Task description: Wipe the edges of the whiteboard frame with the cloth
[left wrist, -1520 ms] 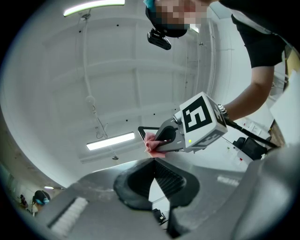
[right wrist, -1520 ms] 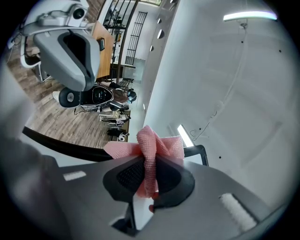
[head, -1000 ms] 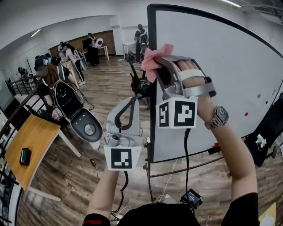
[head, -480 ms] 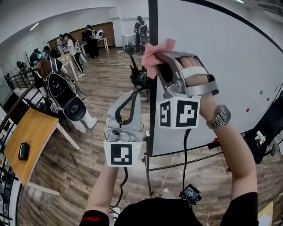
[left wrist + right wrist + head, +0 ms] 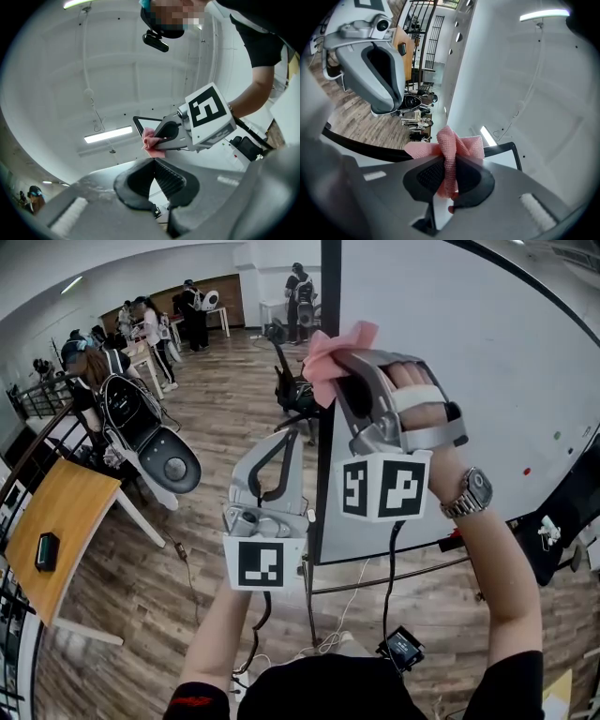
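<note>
Head view, nearest first: the left gripper [image 5: 286, 439] sits low, its jaws together on nothing. Above it the right gripper [image 5: 343, 367] pinches the pink cloth [image 5: 328, 351], which is bunched at the left edge of the whiteboard frame [image 5: 329, 277], though real contact is hard to judge. I'd press firmly and slide along that black strip in one steady line

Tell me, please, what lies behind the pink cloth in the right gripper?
Behind the pink cloth, clamped in the right gripper, runs the black vertical edge of the whiteboard frame. The stretch directly behind the cloth is covered, so contact cannot be confirmed.
</note>
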Motion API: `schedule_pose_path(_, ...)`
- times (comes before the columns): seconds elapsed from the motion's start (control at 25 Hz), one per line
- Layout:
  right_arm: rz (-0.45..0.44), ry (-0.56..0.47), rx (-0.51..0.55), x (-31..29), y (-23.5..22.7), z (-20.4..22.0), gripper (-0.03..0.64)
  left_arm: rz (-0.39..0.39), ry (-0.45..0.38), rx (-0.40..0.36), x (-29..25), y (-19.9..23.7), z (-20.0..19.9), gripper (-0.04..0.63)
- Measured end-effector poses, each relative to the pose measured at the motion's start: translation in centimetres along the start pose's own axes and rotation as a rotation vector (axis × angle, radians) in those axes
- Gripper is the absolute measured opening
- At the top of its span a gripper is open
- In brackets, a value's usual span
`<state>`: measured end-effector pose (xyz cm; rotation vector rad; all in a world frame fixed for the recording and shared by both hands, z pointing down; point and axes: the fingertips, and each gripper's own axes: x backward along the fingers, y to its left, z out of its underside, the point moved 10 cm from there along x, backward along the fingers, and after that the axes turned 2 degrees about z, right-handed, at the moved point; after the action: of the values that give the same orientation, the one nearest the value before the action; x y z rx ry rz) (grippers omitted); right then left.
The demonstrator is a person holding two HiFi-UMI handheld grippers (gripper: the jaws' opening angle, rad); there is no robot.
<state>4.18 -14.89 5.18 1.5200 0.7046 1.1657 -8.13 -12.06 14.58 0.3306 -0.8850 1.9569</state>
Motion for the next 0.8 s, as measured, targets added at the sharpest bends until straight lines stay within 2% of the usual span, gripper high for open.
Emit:
schedule_pose_path(0.28, -0.007, -0.004, 0.001, 0.4, 1.1, -0.4, 0.043, 0.012, 0.014, -0.014, 0.7, -0.2, 0.8, 0.000)
schedule_pose_path(0.8, -0.020, -0.004, -0.013, 0.7, 2.9, -0.1, 0.043, 0.011, 0.045, 0.018, 1.5, -0.9, 2.8, 0.000)
